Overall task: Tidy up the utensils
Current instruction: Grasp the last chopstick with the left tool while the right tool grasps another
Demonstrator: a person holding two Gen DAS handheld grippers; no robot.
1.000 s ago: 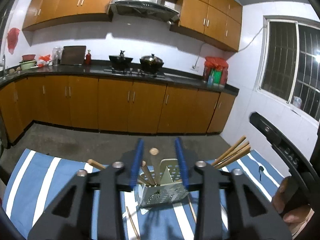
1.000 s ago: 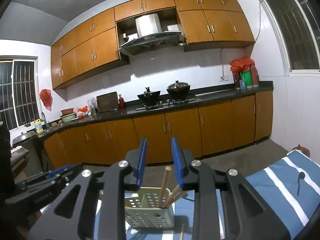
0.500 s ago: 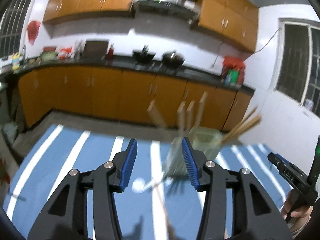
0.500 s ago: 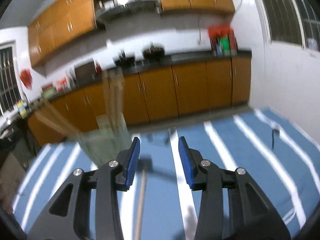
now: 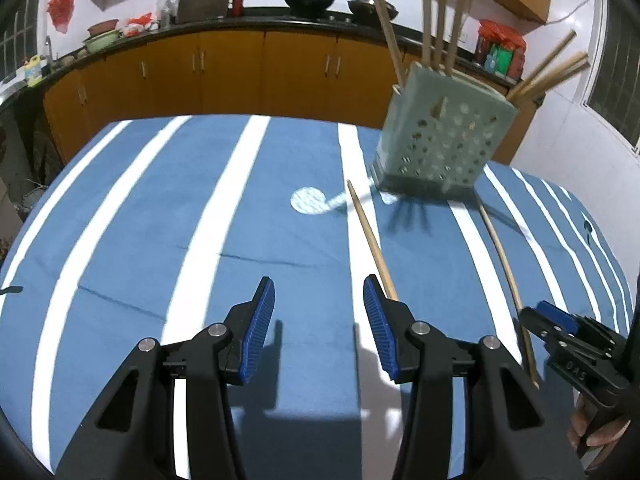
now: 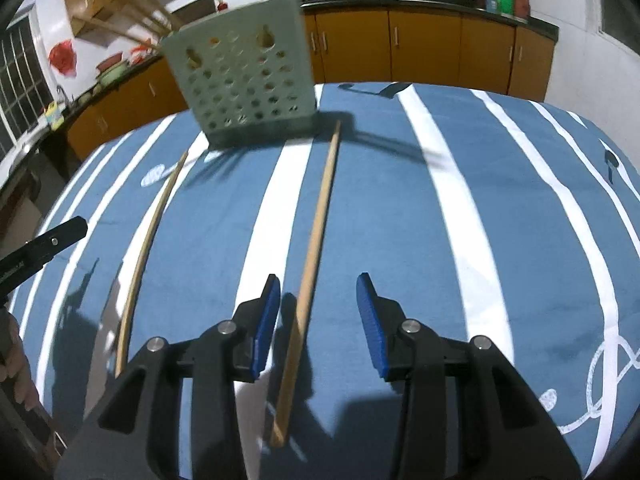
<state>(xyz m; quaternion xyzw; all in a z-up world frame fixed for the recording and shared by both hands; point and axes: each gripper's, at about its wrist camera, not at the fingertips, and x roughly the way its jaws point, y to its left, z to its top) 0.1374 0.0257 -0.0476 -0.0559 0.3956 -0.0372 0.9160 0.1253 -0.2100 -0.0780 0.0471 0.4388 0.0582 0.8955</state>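
A pale green perforated utensil holder [image 5: 442, 140] stands on the blue striped cloth and holds several wooden chopsticks; it also shows in the right wrist view [image 6: 250, 96]. Two loose wooden chopsticks lie on the cloth in front of it: one [image 5: 370, 236] runs toward my left gripper, the other [image 5: 506, 280] lies further right. In the right wrist view they are the right stick [image 6: 316, 232] and the left stick [image 6: 150, 240]. My left gripper [image 5: 319, 330] is open and empty above the cloth. My right gripper [image 6: 318, 322] is open, with the right stick lying between its fingers.
The table [image 5: 120, 240] carries a blue cloth with white stripes. Kitchen counters with orange cabinets [image 5: 224, 64] run behind it. The right gripper's body [image 5: 576, 348] shows at the right of the left wrist view; the left gripper's tip [image 6: 44, 244] shows at the left of the right wrist view.
Both grippers have pulled back from the holder and dropped low toward the cloth. The jaws have opened wider. The loose chopsticks now lie right in front of them.
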